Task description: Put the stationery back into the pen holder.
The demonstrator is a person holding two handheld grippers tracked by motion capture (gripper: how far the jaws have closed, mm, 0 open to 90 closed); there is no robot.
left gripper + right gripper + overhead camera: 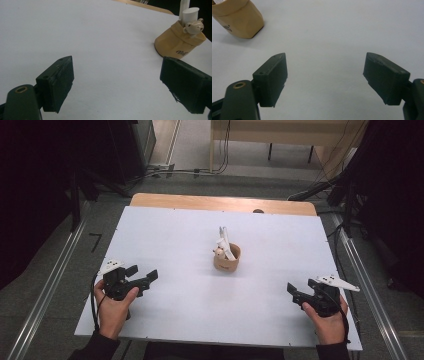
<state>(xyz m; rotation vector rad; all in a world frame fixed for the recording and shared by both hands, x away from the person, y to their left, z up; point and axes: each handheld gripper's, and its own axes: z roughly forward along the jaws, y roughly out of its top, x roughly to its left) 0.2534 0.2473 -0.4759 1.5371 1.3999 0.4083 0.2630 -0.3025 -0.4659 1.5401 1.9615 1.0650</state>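
A tan paper-like cup (227, 259) stands near the middle of the white table (190, 245); white tubes (225, 240) and a small bear figure (218, 252) stick out of it. My left gripper (144, 276) rests at the front left, held by a hand, jaws wide apart and empty, pointing toward the cup. My right gripper (295, 295) sits at the front right, also open and empty. The left gripper view has the cup (178, 41) with the bear (194, 27) at upper right beyond my open left gripper (120, 85). The right gripper view has the cup (238, 17) at upper left past my right gripper (325, 77).
The table's wooden far edge (220, 201) lies bare beyond the white sheet. Metal rails (47, 290) run along both sides on the floor. A desk (280, 132) and cables stand farther back.
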